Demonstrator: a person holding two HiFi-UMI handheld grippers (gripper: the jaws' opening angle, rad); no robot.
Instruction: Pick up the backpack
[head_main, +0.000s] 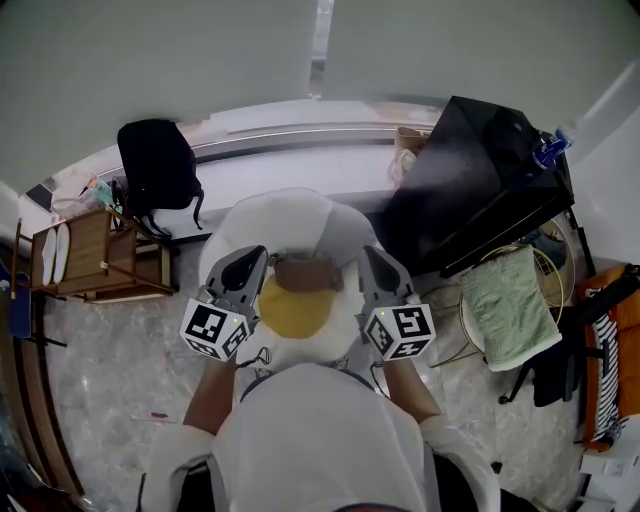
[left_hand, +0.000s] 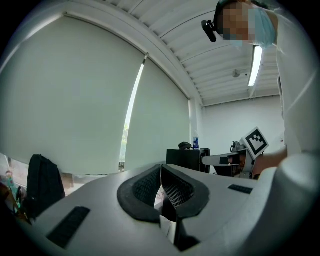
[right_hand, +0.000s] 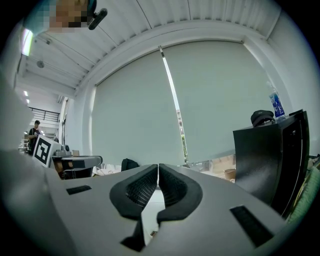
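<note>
Left tool (head_main: 248, 258) and right tool (head_main: 376, 258) point level, side by side; both closed, empty.

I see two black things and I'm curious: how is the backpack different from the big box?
The backpack is small and rounded; the box is much bigger with flat sides. The backpack sits by the wall on the left; the box stands on the right. A bottle stands on the box, none on the backpack. Both are black.

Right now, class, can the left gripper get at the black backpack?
Probably not yet: the left gripper is shut and well short of the backpack, which leans by the wall. Bare floor between leaves the way free.
</note>
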